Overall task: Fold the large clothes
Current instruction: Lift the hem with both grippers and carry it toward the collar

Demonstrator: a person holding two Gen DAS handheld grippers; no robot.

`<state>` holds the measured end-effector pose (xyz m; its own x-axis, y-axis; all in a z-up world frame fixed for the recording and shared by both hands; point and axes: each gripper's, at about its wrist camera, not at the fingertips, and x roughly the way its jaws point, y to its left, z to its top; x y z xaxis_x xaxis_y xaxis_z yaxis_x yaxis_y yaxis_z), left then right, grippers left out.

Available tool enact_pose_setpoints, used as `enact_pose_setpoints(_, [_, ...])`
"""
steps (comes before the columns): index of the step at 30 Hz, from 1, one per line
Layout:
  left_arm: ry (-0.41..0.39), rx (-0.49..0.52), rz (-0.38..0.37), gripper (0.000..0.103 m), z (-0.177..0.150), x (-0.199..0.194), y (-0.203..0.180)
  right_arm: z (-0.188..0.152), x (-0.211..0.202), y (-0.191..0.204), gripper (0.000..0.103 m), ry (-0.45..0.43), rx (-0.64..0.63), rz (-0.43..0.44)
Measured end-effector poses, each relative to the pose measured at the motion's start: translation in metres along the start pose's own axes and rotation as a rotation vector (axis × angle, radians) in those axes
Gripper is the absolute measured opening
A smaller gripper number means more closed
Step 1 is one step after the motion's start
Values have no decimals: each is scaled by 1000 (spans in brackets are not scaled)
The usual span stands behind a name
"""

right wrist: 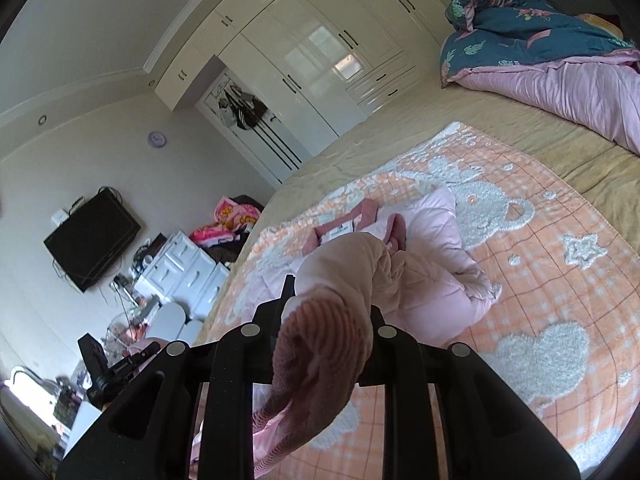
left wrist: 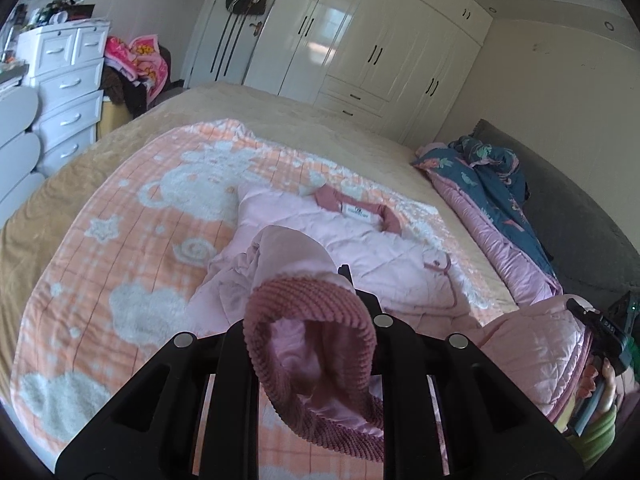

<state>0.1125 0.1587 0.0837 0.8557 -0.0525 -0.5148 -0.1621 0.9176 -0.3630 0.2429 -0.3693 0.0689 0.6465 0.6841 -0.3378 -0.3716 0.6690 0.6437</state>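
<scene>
While a pink jacket (left wrist: 360,248) lies on the blanket (left wrist: 120,240) covering the bed (left wrist: 280,108), the left gripper (left wrist: 316,304) and right gripper (right wrist: 332,304) each pinch a ribbed cuff, lifted.

A glossy white wardrobe (left wrist: 360,40) fills the upper centre (window glare on it); white drawers (left wrist: 66,92) stand upper left.

Home bedroom: bed (left wrist: 280,108) with peach blanket (left wrist: 120,240), white built-in wardrobe (left wrist: 360,40), white drawer chest (left wrist: 68,80), wall-mounted TV (right wrist: 92,236), rolled duvet (right wrist: 540,52).
</scene>
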Motion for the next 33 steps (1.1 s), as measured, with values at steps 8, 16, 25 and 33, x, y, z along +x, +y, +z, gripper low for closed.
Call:
enact_pose_setpoints(8, [-35, 3, -7, 10, 27, 11, -10, 18, 10, -1, 21, -19, 22, -7])
enact_pose_setpoints(16, [-54, 13, 12, 10, 50, 22, -14, 36, 27, -1, 21, -40, 46, 7])
enact_pose_setpoints(25, [-65, 20, 42, 10, 70, 42, -12, 54, 47, 0, 21, -65, 71, 0])
enact_pose_setpoints(33, [-93, 21, 71, 10, 86, 54, -11, 74, 65, -4, 21, -81, 99, -23])
